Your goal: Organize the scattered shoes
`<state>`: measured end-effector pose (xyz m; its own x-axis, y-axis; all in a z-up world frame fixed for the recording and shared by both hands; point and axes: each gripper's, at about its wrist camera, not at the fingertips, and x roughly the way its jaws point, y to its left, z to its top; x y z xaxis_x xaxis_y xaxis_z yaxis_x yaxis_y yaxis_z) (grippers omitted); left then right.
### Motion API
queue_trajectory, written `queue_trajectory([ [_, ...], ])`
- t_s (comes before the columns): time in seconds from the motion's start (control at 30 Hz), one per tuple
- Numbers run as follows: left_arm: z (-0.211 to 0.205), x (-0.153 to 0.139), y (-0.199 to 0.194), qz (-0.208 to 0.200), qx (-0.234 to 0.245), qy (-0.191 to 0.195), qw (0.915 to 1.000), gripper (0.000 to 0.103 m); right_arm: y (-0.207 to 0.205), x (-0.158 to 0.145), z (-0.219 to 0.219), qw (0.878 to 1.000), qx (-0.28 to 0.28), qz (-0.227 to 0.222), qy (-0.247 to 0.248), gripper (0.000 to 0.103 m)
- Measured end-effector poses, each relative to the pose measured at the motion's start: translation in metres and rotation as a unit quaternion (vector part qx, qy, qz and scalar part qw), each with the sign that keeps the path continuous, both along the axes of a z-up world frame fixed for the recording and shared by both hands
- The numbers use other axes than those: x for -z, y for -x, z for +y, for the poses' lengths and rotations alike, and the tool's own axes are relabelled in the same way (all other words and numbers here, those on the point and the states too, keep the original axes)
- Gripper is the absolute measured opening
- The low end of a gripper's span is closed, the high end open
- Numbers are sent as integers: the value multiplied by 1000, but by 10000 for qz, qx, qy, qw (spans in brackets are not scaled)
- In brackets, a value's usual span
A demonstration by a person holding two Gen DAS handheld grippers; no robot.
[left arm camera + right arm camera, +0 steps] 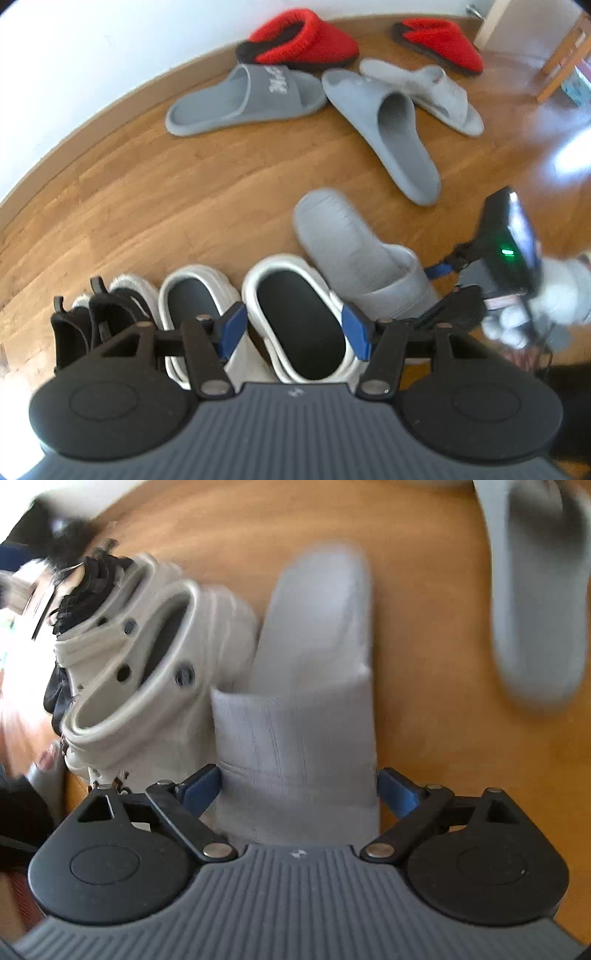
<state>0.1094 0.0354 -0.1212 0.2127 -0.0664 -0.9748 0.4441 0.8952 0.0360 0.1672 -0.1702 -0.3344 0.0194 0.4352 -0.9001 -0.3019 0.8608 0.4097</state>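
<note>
- Left wrist view up first: left gripper [294,330] hanging over the near row, blue pads apart on either side of the right-hand white chunky clog with black insole [299,317], gripping nothing. Looks parked there because that clog is already lined up.
- Beside it to the left, its twin white clog [192,306], then the pair of black knit sneakers [74,321] at the left end. Heels all pointing the same way, so clearly a tidy line being built along the wooden floor [147,206].
- Over to the right wrist view: right gripper [299,790] clamped across the upper band of the pale grey fabric slipper [295,720], pads hard against both sides. Held by the band, probably for a firm hold on soft cloth.
- Slipper's spot: just right of the white clogs, close alongside, seemingly being set down as the next in line. Touching the floor or not, hard to call through the blur.
- Still scattered at the far side near the white wall [74,55]: dark grey rubber slide with white lettering [247,99], plain grey rubber slide [384,133], matching pale grey fabric slipper [424,96], and two red knit slippers with black trim [299,40], well apart from each other.
- Plenty left to pair up yet.
</note>
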Motion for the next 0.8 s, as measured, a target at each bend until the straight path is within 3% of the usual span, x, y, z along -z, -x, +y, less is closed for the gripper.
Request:
queue_trajectory([
  [0.07, 1, -2, 14, 28, 212, -21, 9998, 60, 17, -7, -1, 9997, -122, -197, -42, 100],
  [0.2, -9, 23, 48, 148, 929, -133, 9955, 61, 26, -19, -29, 9989, 88, -122, -443, 101],
  [0.23, -11, 32, 52, 218, 1047, -156, 9941, 57, 29, -24, -40, 9986, 174, -188, -468, 101],
  [0.3, -17, 54, 63, 311, 1319, -267, 9904, 38, 31, -31, -61, 9979, 324, -300, -483, 102],
  [0.33, -21, 63, 70, 258, 1483, -416, 9877, 34, 32, -34, -73, 9973, 455, -340, -469, 102],
  [0.4, -27, 69, 82, -124, 1812, -673, 9811, 34, 32, -35, -93, 9961, 690, -310, -452, 102],
  [0.47, -30, 73, 89, -528, 2005, -1028, 9728, 14, 36, -32, -114, 9943, 971, -241, -380, 102],
  [0.53, -25, 75, 91, -917, 2069, -1250, 9660, 14, 37, -28, -122, 9935, 1062, -222, -343, 102],
  [0.7, -23, 73, 79, -1018, 1928, -1426, 9655, 14, 29, -25, -134, 9918, 1173, -235, -460, 102],
  [0.73, -27, 67, 72, -842, 1846, -1376, 9695, 14, 28, -29, -137, 9915, 1171, -282, -497, 102],
  [0.8, -36, 50, 64, -565, 1711, -920, 9793, 20, 27, -38, -144, 9903, 1185, -377, -616, 102],
])
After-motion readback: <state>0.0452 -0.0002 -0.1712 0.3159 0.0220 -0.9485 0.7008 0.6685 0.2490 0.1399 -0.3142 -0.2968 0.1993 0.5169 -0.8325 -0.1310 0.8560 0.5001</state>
